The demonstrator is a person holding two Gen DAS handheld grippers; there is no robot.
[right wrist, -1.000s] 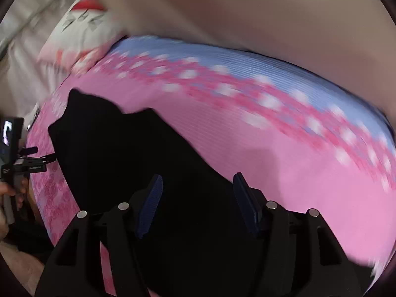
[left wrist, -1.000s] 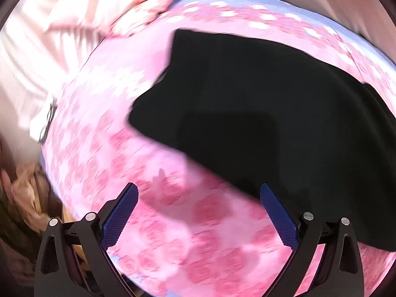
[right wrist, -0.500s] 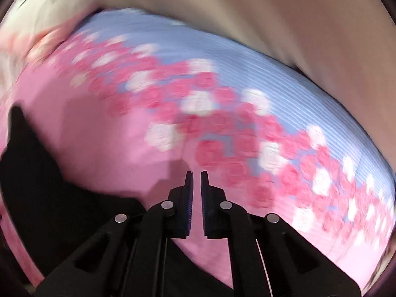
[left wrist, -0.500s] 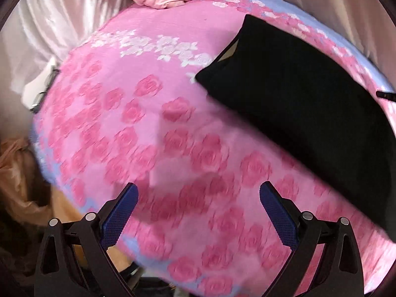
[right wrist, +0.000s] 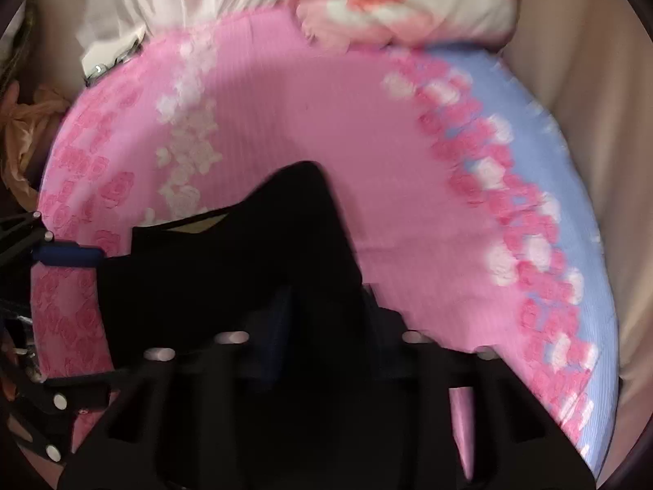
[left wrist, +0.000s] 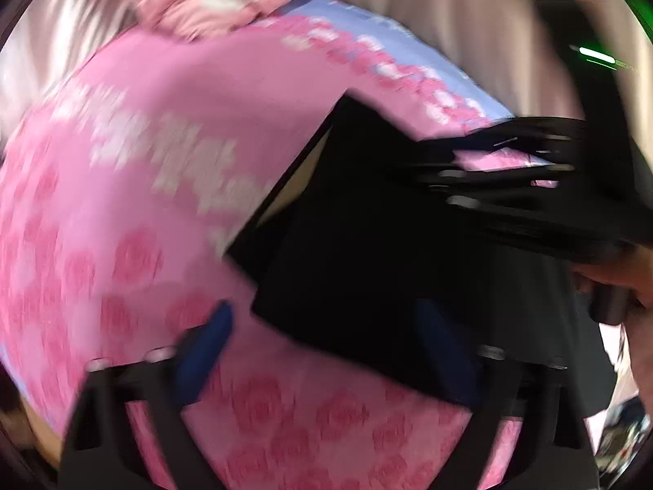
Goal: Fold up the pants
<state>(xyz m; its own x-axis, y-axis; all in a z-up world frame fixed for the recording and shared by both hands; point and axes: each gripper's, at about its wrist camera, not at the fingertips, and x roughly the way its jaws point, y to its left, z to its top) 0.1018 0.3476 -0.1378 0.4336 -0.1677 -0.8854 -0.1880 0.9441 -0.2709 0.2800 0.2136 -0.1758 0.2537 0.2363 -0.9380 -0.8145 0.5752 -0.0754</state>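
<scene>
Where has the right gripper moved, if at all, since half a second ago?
Yes: the right gripper went from pink bedspread onto the black pants; its jaws have just been opening, fabric between them.

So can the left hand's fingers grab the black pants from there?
Probably yes. The pants lie flat on the pink bedspread just ahead of the left fingers, with nothing between; their edge already reaches in.
</scene>
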